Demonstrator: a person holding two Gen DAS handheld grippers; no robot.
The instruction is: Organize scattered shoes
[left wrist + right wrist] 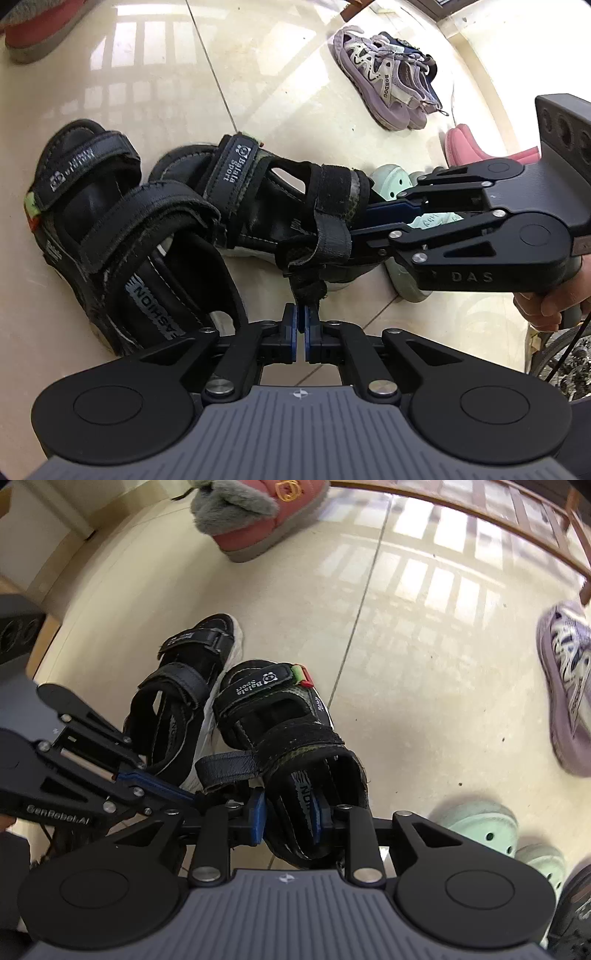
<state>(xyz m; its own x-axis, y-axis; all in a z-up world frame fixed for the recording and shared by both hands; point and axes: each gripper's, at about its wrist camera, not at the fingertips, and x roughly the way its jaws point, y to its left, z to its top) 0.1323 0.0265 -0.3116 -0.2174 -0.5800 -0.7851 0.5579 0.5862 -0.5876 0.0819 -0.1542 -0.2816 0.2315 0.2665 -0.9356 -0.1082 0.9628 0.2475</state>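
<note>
Sandals: we see two black strap sandals close together on the pale tiled floor, one held by each tool.
Left sandal: in the left wrist view it lies at centre left, its long axis running from lower right to upper left, toe toward the upper left, sole down.
Right sandal: in the right wrist view it sits at centre, long axis running up the frame, toe toward the top, heel nearest the camera; the heel end looks lifted, though we cannot tell whether the toe touches the floor.
Relation: the two sandals lie side by side, toes on the same side, nearly touching along their inner edges.
Left gripper: its blue pads are pressed together on a frayed black strap end hanging from the right sandal's heel.
Right gripper: its fingers stand partly apart around the right sandal's heel, one blue pad outside the heel wall and the other inside on the footbed; we judge it to be gripping that heel wall.
Person's hand: at the right edge of the left wrist view, wrapped around the right tool's handle.
Other shoes: lilac sandals at upper right, mint clogs at lower right, a pink furry slipper at top.
</note>
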